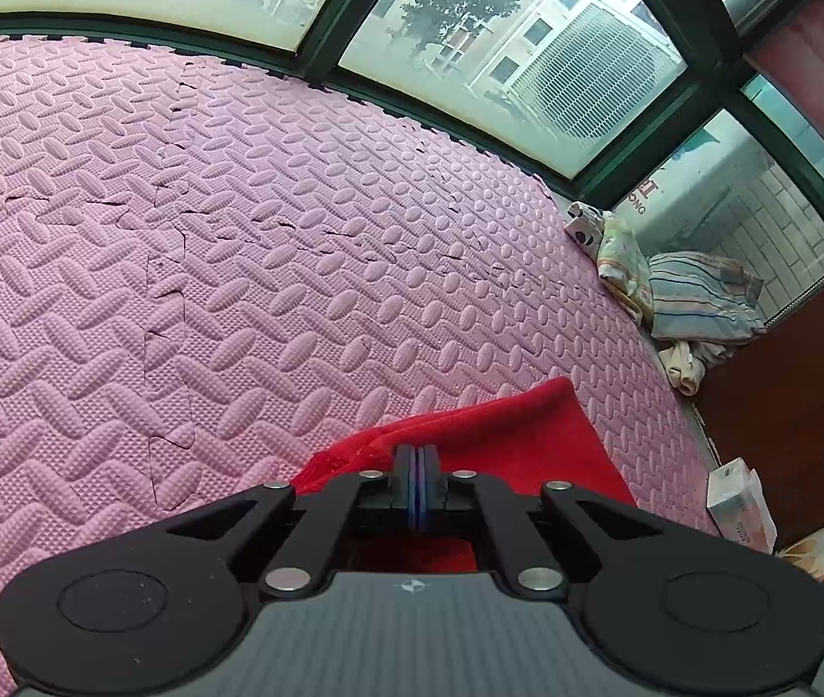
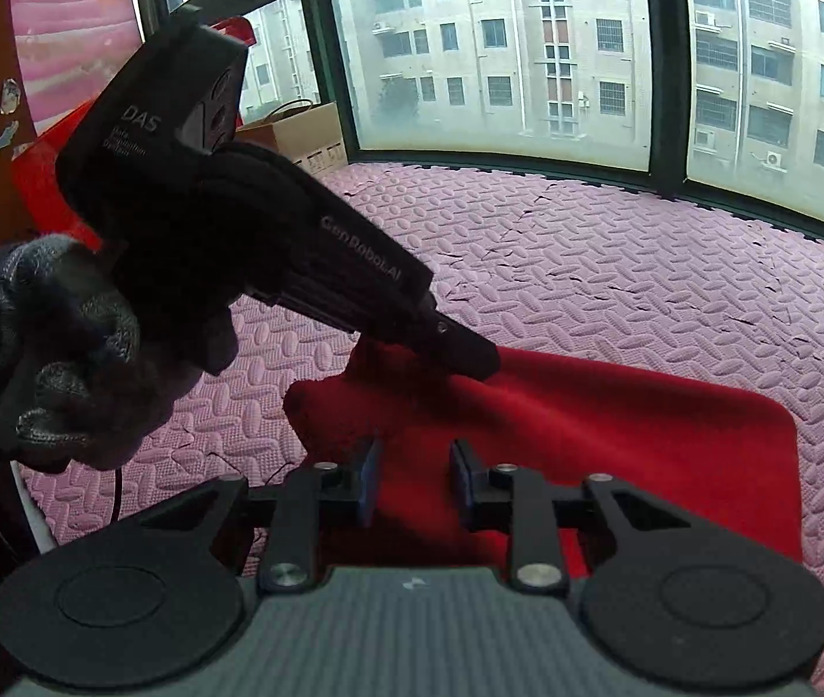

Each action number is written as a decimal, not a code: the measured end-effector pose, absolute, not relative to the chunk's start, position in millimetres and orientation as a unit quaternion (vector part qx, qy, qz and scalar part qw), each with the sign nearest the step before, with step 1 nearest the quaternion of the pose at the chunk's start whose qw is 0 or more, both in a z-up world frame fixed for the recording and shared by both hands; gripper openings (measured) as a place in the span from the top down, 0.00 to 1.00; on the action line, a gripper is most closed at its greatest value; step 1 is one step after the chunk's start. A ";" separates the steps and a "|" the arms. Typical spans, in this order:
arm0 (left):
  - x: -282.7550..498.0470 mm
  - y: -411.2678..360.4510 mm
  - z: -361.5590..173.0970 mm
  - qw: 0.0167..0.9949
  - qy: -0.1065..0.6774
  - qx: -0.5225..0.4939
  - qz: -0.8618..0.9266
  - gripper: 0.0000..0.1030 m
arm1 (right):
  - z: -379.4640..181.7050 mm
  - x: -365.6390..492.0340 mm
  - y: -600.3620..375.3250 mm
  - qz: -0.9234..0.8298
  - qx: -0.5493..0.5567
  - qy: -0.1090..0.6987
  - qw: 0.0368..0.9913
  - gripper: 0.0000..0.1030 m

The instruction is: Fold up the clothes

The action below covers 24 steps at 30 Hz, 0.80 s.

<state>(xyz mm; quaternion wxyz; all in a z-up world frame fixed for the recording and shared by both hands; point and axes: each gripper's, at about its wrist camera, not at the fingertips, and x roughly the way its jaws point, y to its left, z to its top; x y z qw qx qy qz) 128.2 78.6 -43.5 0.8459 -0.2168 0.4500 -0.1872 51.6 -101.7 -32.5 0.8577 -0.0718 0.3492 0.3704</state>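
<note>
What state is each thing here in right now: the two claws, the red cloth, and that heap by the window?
Left claw: shut on the red cloth's edge.
Right claw: open, over the cloth, gripping nothing.
Red cloth: lying on the pink mat, one edge pinched by the left claw.
Pink mat: flat, with small tears at the tile seams.
Clothes heap: crumpled, unfolded, at the mat's edge.
</note>
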 end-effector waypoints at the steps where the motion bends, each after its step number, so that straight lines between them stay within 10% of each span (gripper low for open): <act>1: 128.1 79.1 -44.3 0.846 0.450 -0.217 -0.186 0.98 | -37.7 46.9 -97.2 0.371 -0.084 0.351 0.856 0.80; 24: 120.7 79.7 -48.9 0.853 0.441 -0.220 -0.174 0.98 | -28.3 35.0 -198.8 0.232 -0.065 0.344 0.907 0.81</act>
